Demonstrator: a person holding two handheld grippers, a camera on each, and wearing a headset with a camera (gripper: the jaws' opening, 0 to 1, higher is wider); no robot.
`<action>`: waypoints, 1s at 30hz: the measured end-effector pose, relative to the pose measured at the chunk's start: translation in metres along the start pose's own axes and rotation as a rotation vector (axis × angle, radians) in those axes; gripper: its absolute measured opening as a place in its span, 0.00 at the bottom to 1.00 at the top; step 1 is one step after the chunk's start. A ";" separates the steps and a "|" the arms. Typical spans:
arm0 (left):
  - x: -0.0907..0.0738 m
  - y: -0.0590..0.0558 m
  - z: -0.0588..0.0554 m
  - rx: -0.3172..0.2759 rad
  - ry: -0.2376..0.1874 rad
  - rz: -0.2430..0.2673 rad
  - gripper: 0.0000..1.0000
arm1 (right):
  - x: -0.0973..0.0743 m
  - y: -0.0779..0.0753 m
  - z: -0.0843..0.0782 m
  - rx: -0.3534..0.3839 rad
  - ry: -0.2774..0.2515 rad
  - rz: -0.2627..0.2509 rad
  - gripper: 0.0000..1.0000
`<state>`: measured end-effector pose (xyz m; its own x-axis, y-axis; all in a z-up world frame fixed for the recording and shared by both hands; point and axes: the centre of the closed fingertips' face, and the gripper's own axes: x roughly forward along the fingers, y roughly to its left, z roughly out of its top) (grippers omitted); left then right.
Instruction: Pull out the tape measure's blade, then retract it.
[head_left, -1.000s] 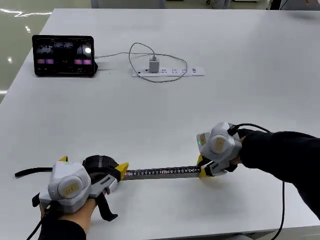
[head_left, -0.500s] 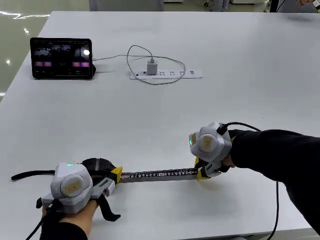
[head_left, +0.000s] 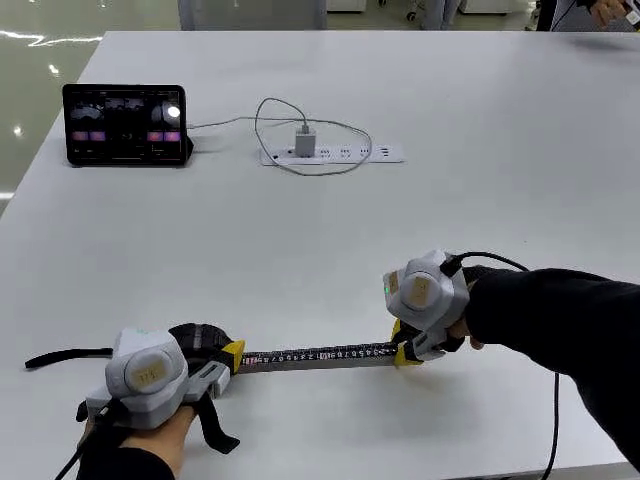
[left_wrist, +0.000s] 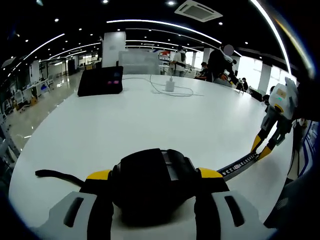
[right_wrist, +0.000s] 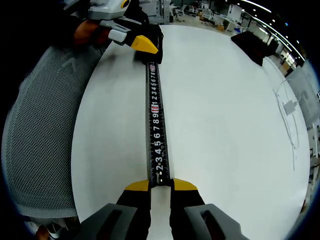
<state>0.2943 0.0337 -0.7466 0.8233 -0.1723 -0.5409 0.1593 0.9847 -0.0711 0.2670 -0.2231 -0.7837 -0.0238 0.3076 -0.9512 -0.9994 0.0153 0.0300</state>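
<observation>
The left gripper (left_wrist: 154, 175) is clamped around the black tape measure (head_left: 198, 340), which sits at the near left of the white table (head_left: 330, 240). Its blade (head_left: 315, 355) lies flat along the table, reaching the right gripper (right_wrist: 161, 186), which pinches the blade's tip.

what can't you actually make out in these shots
Right gripper view: the tip of the blade is pinched out of sight between the jaws of the right gripper.
Left gripper view: the left gripper covers the sides of the tape measure case; in the head view its body hides most of it.
Head view: the tablet screen is too small to read.
</observation>
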 end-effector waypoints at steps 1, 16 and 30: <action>0.000 0.000 0.000 0.006 0.002 0.000 0.60 | 0.000 0.000 0.000 0.002 0.000 0.000 0.10; 0.002 0.001 -0.002 0.021 0.017 -0.004 0.61 | 0.001 -0.003 0.007 0.064 -0.003 0.011 0.11; 0.002 0.001 -0.003 0.030 0.018 -0.007 0.61 | 0.003 -0.003 0.012 0.022 0.009 0.004 0.10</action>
<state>0.2945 0.0341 -0.7504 0.8119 -0.1786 -0.5558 0.1818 0.9821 -0.0499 0.2704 -0.2103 -0.7833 -0.0283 0.2996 -0.9537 -0.9986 0.0349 0.0406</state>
